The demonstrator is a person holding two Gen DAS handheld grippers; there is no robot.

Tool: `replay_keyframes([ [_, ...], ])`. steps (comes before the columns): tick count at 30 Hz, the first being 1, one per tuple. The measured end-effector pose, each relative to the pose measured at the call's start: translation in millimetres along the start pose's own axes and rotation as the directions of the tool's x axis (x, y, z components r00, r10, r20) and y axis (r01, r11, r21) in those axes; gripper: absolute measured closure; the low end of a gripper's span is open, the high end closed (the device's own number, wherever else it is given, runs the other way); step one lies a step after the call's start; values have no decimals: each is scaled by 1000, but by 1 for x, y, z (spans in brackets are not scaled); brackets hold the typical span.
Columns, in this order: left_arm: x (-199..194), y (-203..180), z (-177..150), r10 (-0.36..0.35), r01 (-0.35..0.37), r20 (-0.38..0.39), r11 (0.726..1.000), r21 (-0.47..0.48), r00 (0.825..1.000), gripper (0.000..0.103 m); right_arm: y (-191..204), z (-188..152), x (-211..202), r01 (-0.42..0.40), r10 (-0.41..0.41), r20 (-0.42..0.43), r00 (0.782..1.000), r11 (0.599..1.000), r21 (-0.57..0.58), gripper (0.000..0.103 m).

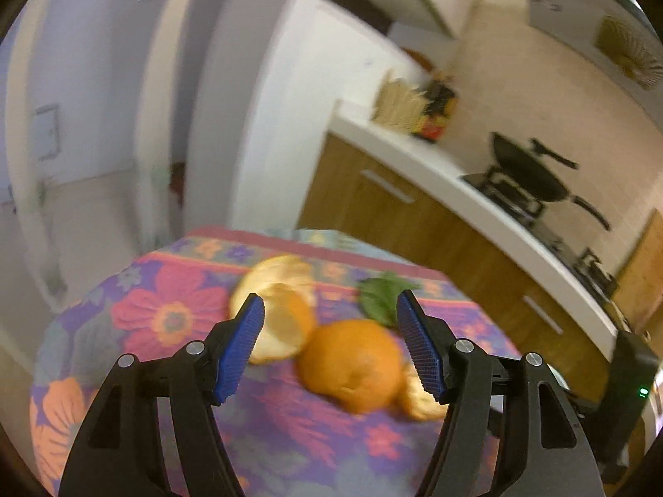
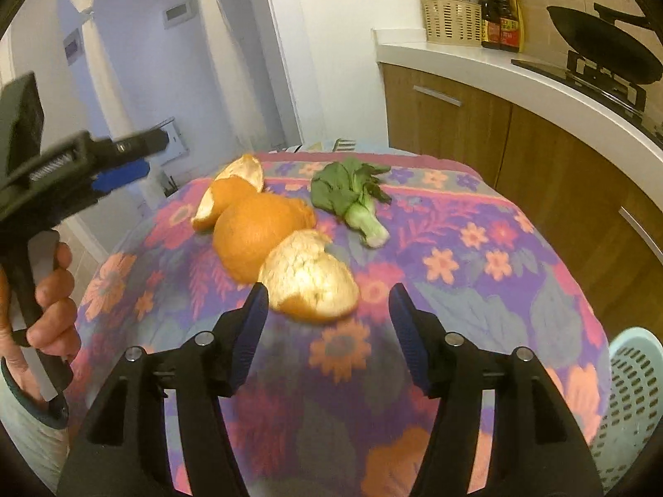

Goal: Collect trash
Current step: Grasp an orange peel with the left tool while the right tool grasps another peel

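Orange peel (image 2: 265,232) lies in one long curled piece on the flowered tablecloth (image 2: 476,248), with its near cup-shaped end (image 2: 310,285) white side up. A green bok choy scrap (image 2: 352,199) lies just behind it. My right gripper (image 2: 327,302) is open, above the near peel end. My left gripper (image 1: 331,310) is open above the peel (image 1: 352,364), with the leaf (image 1: 381,298) beyond. The left gripper also shows at the left of the right wrist view (image 2: 120,170), held by a hand.
A light blue perforated basket (image 2: 630,397) stands at the table's right edge. A kitchen counter (image 2: 476,58) with wooden cabinets runs along the right, bearing a wicker basket (image 2: 451,20), bottles (image 2: 501,16) and a black wok (image 2: 605,45) on the stove.
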State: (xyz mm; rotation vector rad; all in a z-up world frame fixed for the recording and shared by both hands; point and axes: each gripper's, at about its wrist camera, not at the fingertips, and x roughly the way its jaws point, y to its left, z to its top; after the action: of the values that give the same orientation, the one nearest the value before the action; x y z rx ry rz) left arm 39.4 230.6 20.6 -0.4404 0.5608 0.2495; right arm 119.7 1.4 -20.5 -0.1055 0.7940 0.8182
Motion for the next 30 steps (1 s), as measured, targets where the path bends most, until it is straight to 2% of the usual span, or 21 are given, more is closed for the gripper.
replay_keyframes([
  [5, 36, 28, 3, 35, -37, -48, 998, -53, 998, 39, -4, 5, 23, 16, -17, 26, 1000, 1000, 25, 46],
  [8, 59, 40, -1, 63, -70, -95, 995, -71, 993, 39, -7, 7, 32, 10, -10, 2, 1000, 999, 35, 46],
  [12, 79, 53, -12, 10, -28, -143, 992, -125, 990, 39, -9, 8, 39, 17, -16, -24, 1000, 999, 47, 46],
  [15, 78, 57, -14, -11, -10, -148, 990, -138, 989, 41, -7, 9, 51, 55, -53, -73, 996, 998, 32, 46],
  [17, 81, 61, -16, -20, -6, -156, 986, -164, 988, 41, -5, 9, 62, 42, -40, -131, 991, 999, 13, 46],
  [19, 81, 64, -17, -45, 16, -158, 983, -183, 986, 46, -2, 9, 65, 53, -53, -139, 989, 999, -7, 46],
  [24, 84, 65, -20, -70, 36, -176, 980, -194, 982, 49, 5, 6, 67, 47, -54, -146, 988, 997, -54, 46],
  [26, 84, 69, -21, -87, 48, -176, 976, -214, 980, 50, 10, 4, 66, 44, -55, -148, 987, 996, -78, 51],
  [28, 83, 73, -22, -109, 67, -172, 970, -232, 979, 55, 14, 3, 65, 20, -34, -148, 988, 995, -95, 68],
  [30, 83, 74, -22, -114, 72, -170, 969, -236, 979, 57, 18, 1, 64, 7, -24, -146, 989, 994, -111, 77],
])
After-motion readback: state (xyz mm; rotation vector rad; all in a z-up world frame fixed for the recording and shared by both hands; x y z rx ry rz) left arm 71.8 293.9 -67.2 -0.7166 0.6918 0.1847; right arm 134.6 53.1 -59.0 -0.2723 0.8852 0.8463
